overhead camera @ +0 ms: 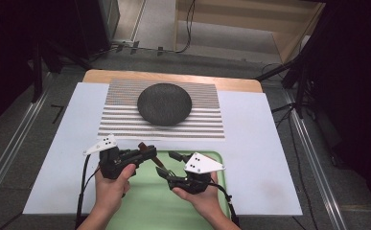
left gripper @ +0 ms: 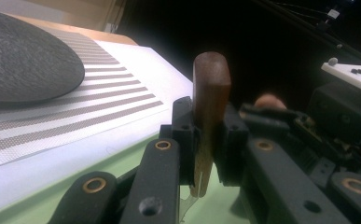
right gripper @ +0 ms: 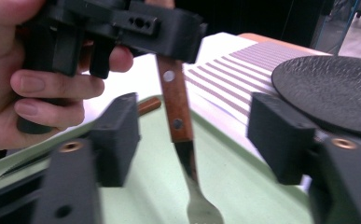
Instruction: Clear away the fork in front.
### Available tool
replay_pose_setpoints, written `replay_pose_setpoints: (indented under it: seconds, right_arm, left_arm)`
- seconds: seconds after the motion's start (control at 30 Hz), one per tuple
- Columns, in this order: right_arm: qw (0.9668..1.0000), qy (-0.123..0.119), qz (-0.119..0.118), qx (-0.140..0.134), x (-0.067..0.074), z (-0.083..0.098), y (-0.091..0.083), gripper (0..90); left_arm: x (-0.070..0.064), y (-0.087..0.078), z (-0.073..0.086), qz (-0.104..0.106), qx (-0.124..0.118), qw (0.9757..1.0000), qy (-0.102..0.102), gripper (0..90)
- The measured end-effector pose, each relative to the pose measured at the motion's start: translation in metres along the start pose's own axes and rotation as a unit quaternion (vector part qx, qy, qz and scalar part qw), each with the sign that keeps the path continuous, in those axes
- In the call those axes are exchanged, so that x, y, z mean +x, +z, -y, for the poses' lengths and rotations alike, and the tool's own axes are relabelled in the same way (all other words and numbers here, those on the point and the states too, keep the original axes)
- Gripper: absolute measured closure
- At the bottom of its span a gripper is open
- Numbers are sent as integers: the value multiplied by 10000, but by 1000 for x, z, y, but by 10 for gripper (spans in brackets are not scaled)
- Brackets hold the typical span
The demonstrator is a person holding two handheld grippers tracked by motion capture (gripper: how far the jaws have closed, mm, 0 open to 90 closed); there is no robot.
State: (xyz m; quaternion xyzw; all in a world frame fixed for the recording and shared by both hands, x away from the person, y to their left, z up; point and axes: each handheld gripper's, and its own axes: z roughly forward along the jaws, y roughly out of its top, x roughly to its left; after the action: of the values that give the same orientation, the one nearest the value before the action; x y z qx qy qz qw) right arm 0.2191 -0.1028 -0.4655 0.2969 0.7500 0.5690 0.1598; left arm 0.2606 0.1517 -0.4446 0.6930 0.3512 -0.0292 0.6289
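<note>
Lower left of centre in the high view, the left gripper [overhead camera: 142, 152] is clenched on the fork [right gripper: 178, 112] by its wooden handle, tines hanging over the green tray [overhead camera: 149, 201]. Keep that grip firm. The right gripper [overhead camera: 169, 165], just beside it, stands released with jaws apart either side of the fork; draw it clear without knocking the handle.

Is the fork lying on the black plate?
No, the fork hangs by its wooden handle from the left gripper above the green tray, and the black plate is bare.
</note>
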Motion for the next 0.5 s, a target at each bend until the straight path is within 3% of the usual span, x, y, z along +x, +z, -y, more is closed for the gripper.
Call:
replay_pose_setpoints:
  seconds: [0.13,0.27,0.5]
  right_arm:
    - [9999,18,117,-65,-7,-2,-9,125]
    - [9993,109,338,-97,-22,-2,-21,8]
    - [9960,185,872,-102,-51,4,-45,0]
  left_arm:
    - [1,-4,-1,50,39,10000,49,799]
    - [1,-10,-3,103,8,9999,91,798]
    - [0,-24,-10,181,-59,9997,135,799]
